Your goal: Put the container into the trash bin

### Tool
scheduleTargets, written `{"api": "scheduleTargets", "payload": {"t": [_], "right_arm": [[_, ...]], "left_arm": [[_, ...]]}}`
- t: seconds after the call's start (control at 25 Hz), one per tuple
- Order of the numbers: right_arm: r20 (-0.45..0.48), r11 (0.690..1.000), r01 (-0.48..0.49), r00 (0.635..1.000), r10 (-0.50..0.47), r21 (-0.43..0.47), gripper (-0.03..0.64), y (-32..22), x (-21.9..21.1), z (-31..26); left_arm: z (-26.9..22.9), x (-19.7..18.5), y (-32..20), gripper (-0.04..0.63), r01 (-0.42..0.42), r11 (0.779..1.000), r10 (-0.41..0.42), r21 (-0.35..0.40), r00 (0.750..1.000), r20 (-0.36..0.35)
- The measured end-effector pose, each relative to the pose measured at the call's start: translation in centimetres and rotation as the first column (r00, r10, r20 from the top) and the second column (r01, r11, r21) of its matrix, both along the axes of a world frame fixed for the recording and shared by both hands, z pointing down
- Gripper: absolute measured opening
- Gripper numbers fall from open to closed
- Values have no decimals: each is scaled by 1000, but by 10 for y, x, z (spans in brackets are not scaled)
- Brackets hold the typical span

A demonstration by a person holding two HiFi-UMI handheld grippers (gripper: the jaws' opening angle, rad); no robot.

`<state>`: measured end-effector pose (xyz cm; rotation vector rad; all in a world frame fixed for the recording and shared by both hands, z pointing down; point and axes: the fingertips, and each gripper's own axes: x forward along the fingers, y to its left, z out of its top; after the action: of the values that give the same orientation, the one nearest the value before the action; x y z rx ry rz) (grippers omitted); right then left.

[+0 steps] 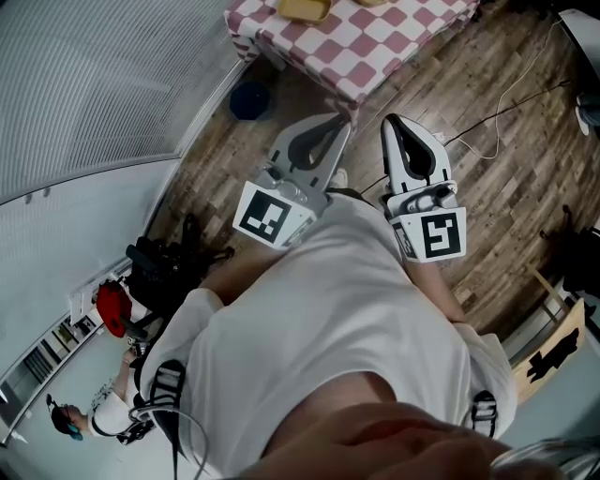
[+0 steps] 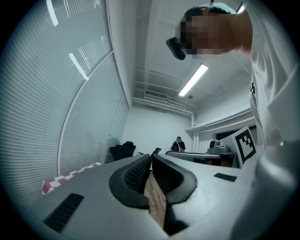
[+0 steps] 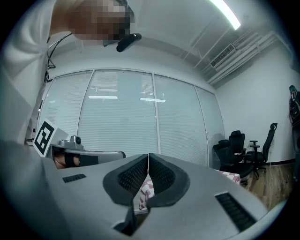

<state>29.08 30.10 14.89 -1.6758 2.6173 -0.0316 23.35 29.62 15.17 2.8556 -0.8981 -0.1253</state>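
Task barely begun. Left gripper point(image 1: 343, 122) and right gripper point(image 1: 390, 122) both pressed together, empty, short of pink-checked cloth table point(image 1: 375, 42). Yellow plastic container point(image 1: 302, 9) sits there untouched. Dark blue round bin point(image 1: 248, 100), likely the trash bin, waits on floor beside it.

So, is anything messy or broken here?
Nothing stands out. The left gripper and right gripper are shut and empty, the checked table looks tidy, and only a loose white cable trails across the floor.
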Motion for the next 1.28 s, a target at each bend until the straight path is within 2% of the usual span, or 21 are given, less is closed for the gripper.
{"api": "scheduleTargets", "payload": {"t": [0.36, 0.68, 1.28], "right_arm": [[9, 999, 31, 999, -31, 15, 31, -12, 6, -2], [1, 999, 38, 999, -38, 24, 31, -44, -1, -3], [-6, 1000, 23, 1000, -23, 3, 31, -162, -25, 0]], "left_arm": [[-2, 9, -15, 43, 18, 1000, -18, 10, 1000, 4], [-2, 5, -45, 43, 6, 1000, -6, 14, 1000, 4], [1, -23, -164, 43, 16, 1000, -16, 0, 1000, 3]]}}
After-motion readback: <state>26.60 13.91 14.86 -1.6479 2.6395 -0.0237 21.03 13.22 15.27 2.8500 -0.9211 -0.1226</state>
